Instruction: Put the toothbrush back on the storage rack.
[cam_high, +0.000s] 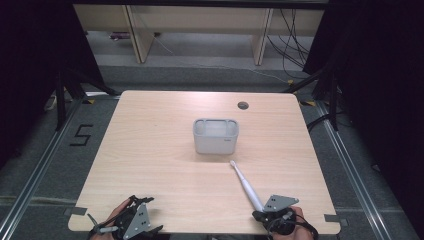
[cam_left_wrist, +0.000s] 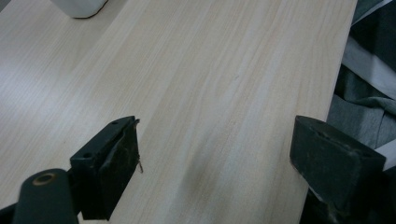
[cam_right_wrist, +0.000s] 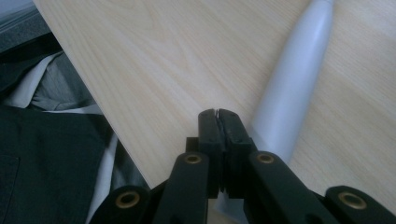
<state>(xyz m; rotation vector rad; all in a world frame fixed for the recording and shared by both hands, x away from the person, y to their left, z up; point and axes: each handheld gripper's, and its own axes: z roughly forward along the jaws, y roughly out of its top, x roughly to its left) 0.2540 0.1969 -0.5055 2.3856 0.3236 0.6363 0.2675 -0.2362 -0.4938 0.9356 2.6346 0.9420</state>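
Right gripper view: the right gripper (cam_right_wrist: 218, 114) has its jaws pressed together with nothing between them, just beside the handle of a white toothbrush (cam_right_wrist: 294, 88) lying flat on the table (cam_right_wrist: 163, 56). Left gripper (cam_left_wrist: 215, 154) jaws stand wide apart over bare table near its front edge. High view: a grey caddy (cam_high: 215, 135) stands mid-table, beyond the brush head.

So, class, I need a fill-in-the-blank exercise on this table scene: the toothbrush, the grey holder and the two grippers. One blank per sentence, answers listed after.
1. The white toothbrush lies flat on the ____.
2. The left gripper has its jaws ____.
3. The right gripper has its jaws pressed ____.
4. The grey holder stands near the table's ____.

Missing words: table; open; shut; middle
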